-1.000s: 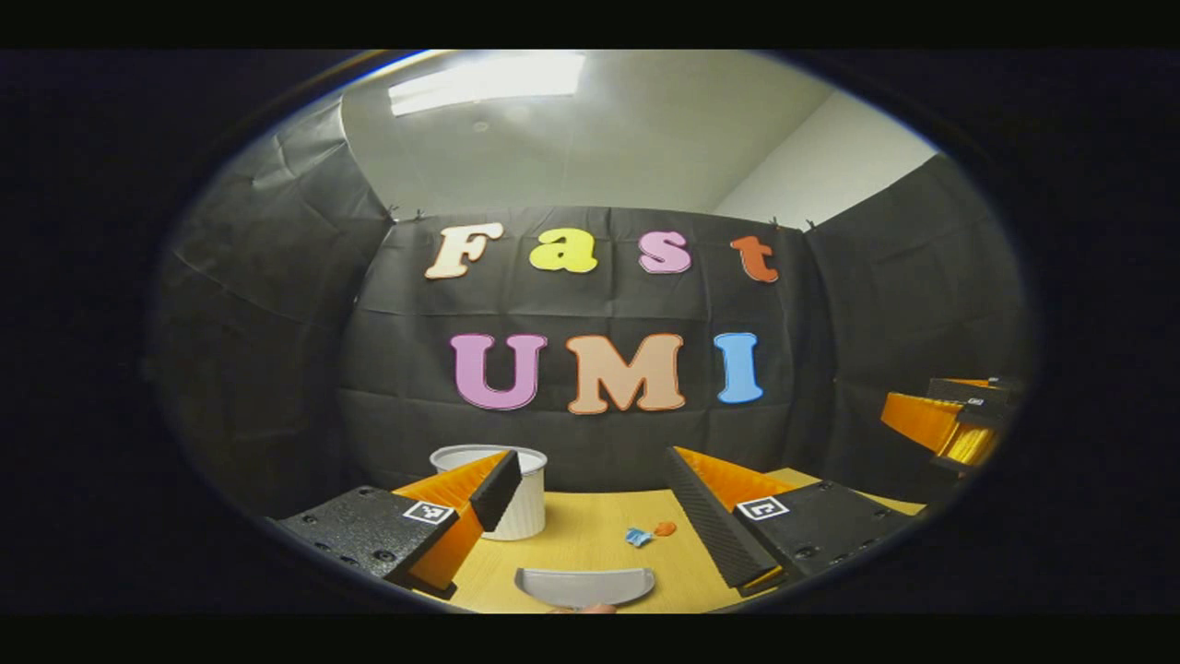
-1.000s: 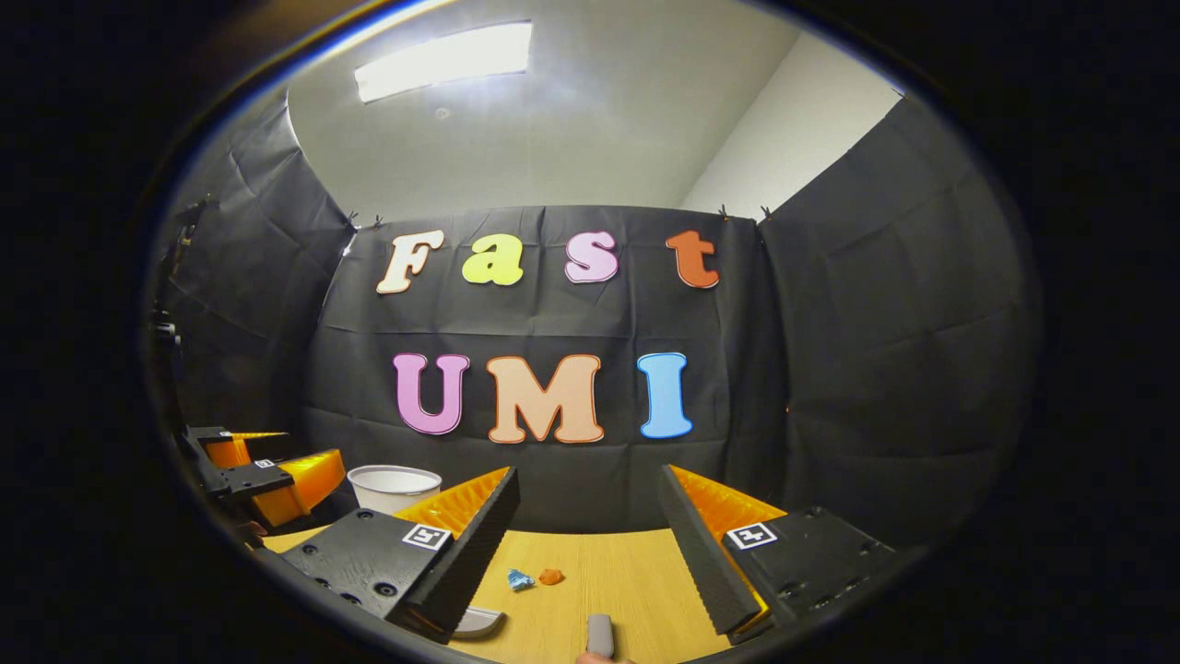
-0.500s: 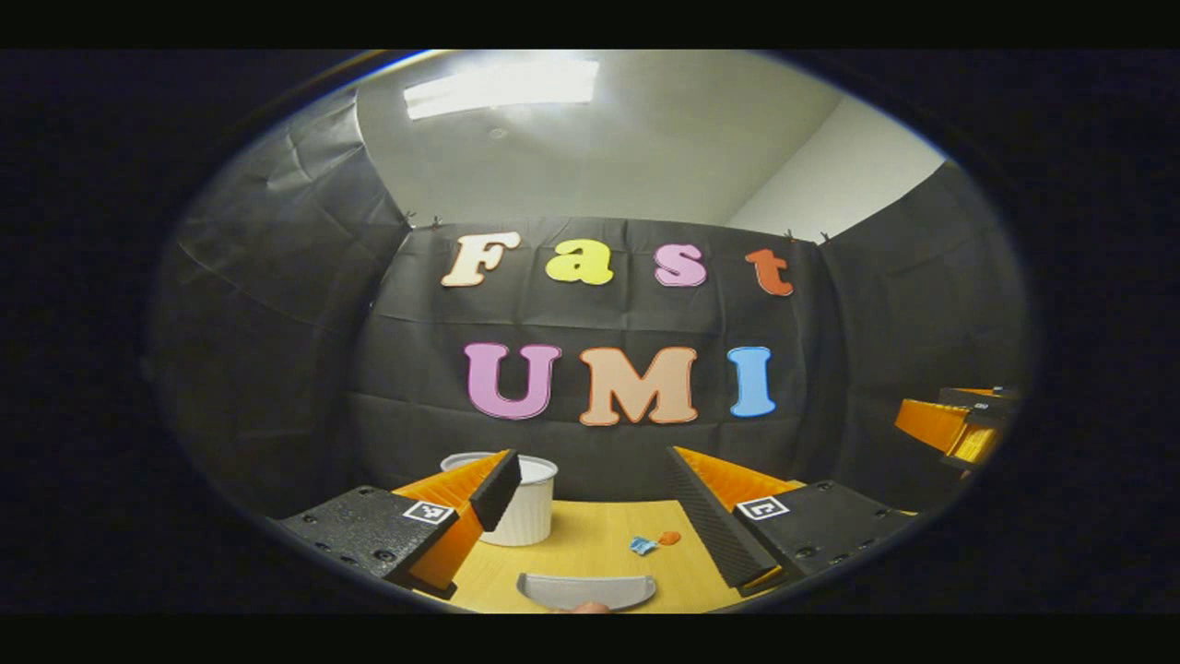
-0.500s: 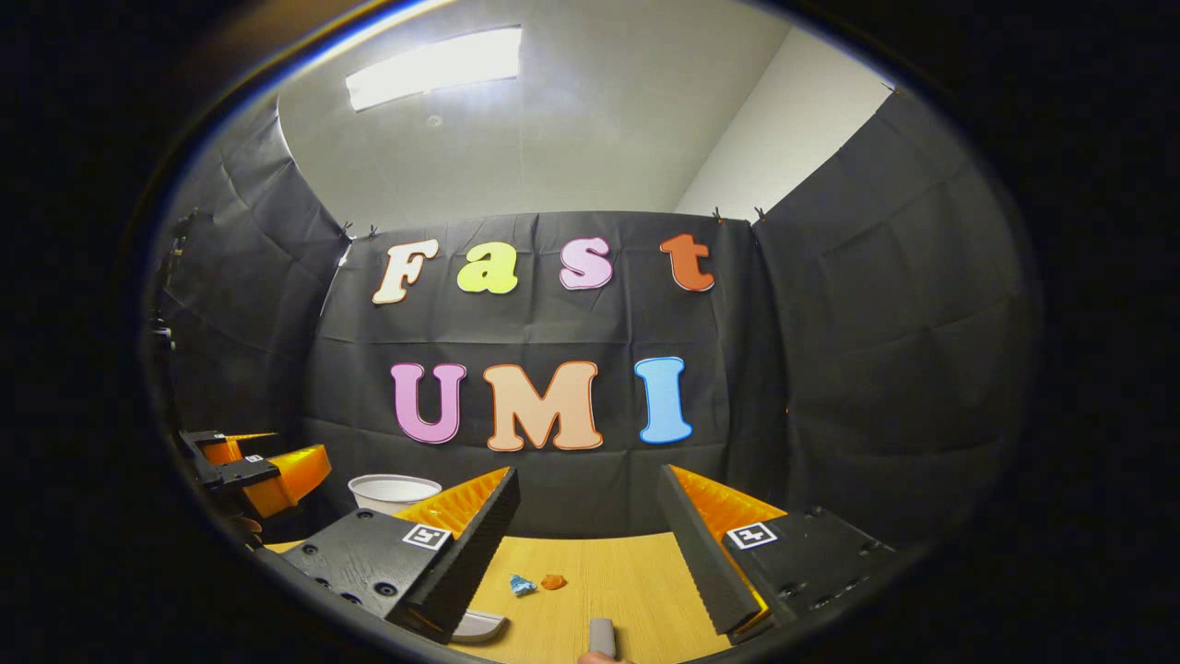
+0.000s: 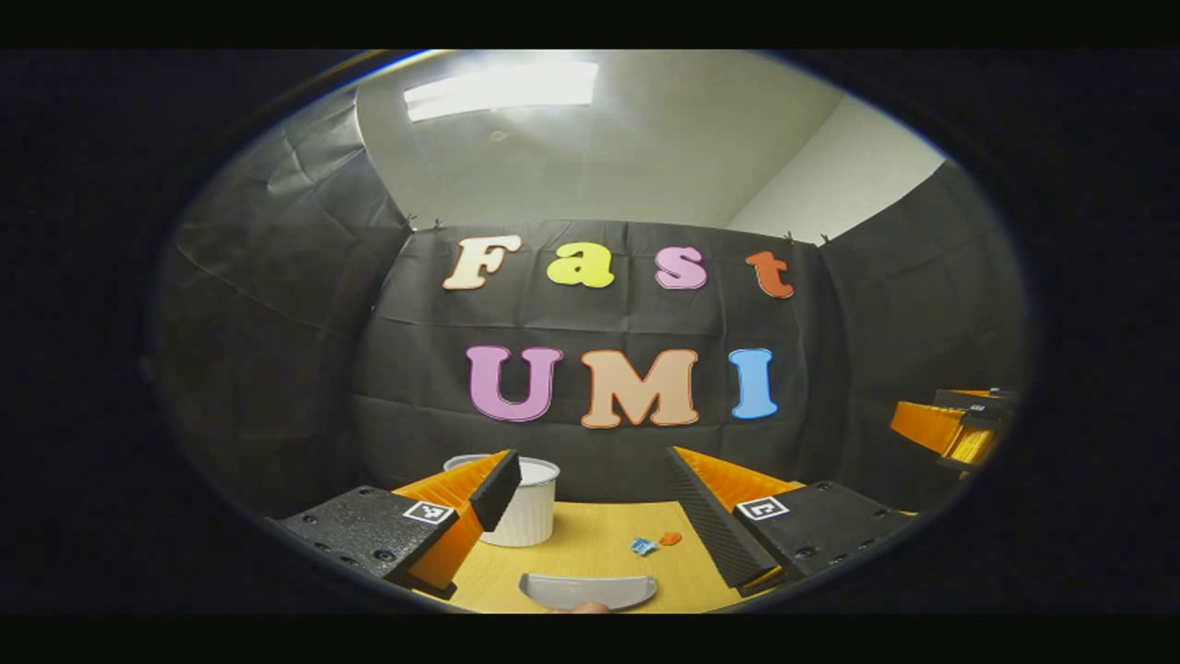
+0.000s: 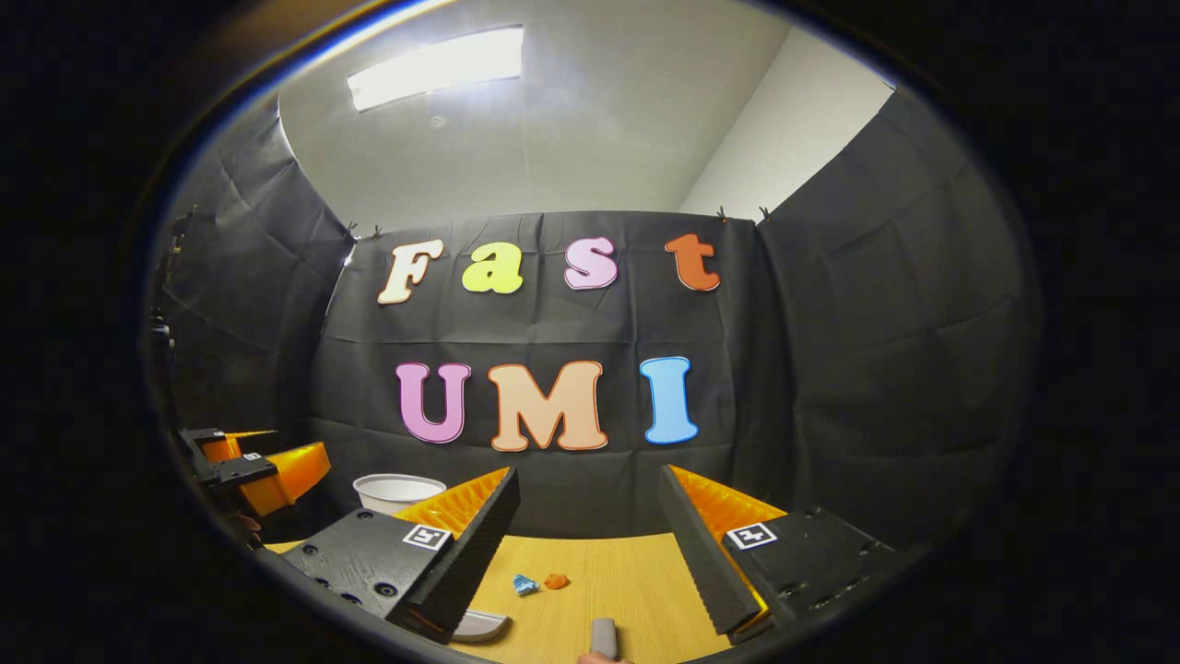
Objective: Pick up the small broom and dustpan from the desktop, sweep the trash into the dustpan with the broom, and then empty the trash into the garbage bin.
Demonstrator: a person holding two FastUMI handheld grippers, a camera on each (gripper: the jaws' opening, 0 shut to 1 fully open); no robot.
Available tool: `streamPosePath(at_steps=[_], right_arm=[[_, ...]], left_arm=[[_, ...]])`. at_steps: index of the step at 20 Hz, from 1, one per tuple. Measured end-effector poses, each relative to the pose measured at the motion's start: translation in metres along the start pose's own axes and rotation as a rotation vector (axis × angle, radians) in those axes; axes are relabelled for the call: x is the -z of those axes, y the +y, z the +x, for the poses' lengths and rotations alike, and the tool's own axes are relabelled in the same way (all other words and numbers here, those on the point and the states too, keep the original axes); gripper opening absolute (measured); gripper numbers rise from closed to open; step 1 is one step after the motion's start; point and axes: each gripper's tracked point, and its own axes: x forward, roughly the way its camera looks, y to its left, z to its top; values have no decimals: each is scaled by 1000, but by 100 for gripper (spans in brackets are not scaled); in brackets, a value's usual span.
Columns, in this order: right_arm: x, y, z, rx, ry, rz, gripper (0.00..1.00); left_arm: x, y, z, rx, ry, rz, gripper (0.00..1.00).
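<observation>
Approach step, nothing grasped: left claw point(image 5: 590, 484) wide open, empty, dustpan point(image 5: 587, 590) at 6 o'clock on desk point(image 5: 590, 544)

Right claw point(image 6: 588, 503) wide open, empty above broom handle point(image 6: 603, 636)

Trash scraps point(image 5: 654, 542) at 1 o'clock from dustpan; bin point(image 5: 527, 503) at 11

Next: lower both claws, close on handles

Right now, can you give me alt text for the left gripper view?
The left gripper hangs open above a wooden desk, the grey dustpan just below its jaws. Two trash scraps lie ahead, a white bin at left.
</observation>
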Motion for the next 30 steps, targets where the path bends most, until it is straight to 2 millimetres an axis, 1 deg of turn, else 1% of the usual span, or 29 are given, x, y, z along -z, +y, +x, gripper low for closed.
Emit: streamPosePath(at_steps=[1,2,4,5,6,10,11,12,16,18,19,20,21,22,24,26,27,30], right_arm=[[0,1,1,-3,1,-1,92],[1,0,2,-3,4,-2,92],[1,0,2,-2,3,-6,92],[2,-2,2,1,5,-7,92],[3,-2,1,-1,8,-6,92],[10,-2,0,-5,24,-15,92],[16,-3,-1,-8,42,-19,92],[23,-5,0,-10,65,-23,92],[49,-9,0,-52,154,-35,92],[68,-13,-4,-78,204,-43,92],[74,-16,-6,-90,221,-44,92],[80,-19,-6,-97,235,-42,92],[88,-24,-9,-102,249,-38,92],[96,-28,-10,-99,268,-37,92],[125,-41,-10,-72,335,-45,92],[160,-45,-7,-57,427,-52,92],[178,-44,-9,-55,480,-60,92],[243,-33,-23,-72,679,-82,92]], left_arm=[[0,0,-1,0,0,1,99],[0,0,0,-1,0,3,95],[0,-1,1,1,-1,4,95],[1,-2,0,3,1,4,99],[2,-2,0,5,3,3,95],[8,-5,-3,9,19,8,95],[12,-7,-3,11,30,10,99],[16,-8,-4,9,48,15,95],[39,-17,-9,-9,118,42,95],[54,-21,-17,-21,162,55,95],[58,-24,-21,-28,177,56,95],[64,-27,-24,-32,194,59,99],[74,-29,-27,-35,217,60,95],[83,-33,-31,-33,244,61,95],[111,-37,-38,-30,325,47,95],[150,-39,-44,-24,441,29,95],[168,-35,-48,-29,504,23,95],[223,-19,-62,-39,694,7,95]])
